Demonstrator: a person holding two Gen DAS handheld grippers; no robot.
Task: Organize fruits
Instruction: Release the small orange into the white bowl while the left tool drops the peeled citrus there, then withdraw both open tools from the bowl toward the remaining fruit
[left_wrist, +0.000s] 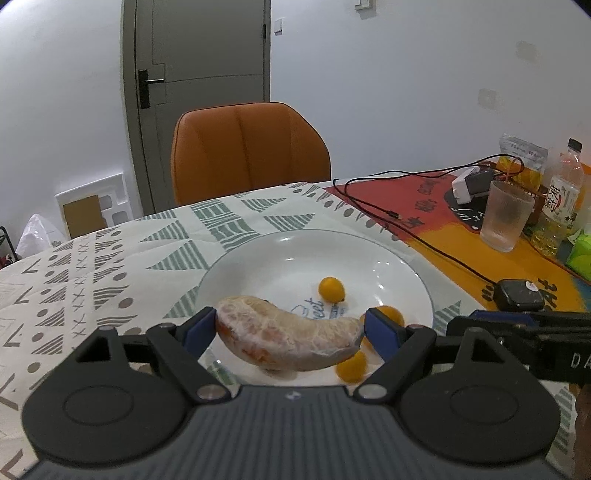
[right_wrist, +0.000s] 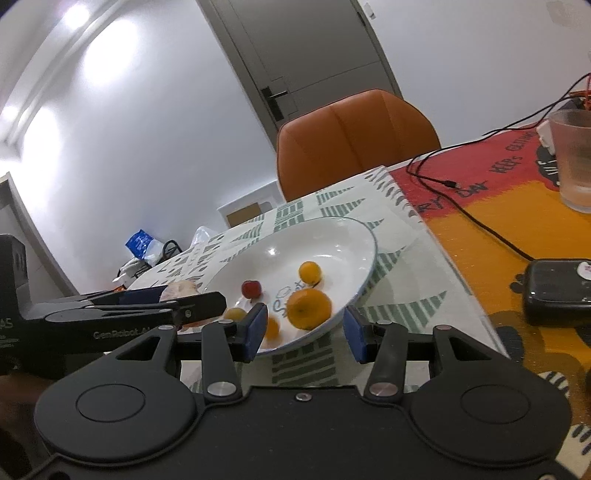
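Observation:
My left gripper (left_wrist: 290, 330) is shut on a peeled pomelo segment (left_wrist: 288, 338), held lengthwise between the blue pads over the near rim of a white plate (left_wrist: 280, 251). Small yellow-orange fruits lie in the plate (left_wrist: 331, 290). In the right wrist view the plate (right_wrist: 332, 236) holds an orange (right_wrist: 308, 308), a small red fruit (right_wrist: 251, 288) and small yellow fruits (right_wrist: 309, 272). My right gripper (right_wrist: 304, 332) is open and empty at the plate's near edge. The left gripper (right_wrist: 192, 301) with the segment shows at the left.
An orange chair (left_wrist: 247, 147) stands behind the table. A frosted glass (left_wrist: 506, 219), a bottle (left_wrist: 561, 199), a charger with black cables (left_wrist: 469, 184) and a black box (left_wrist: 519, 293) sit on the orange-red mat at the right.

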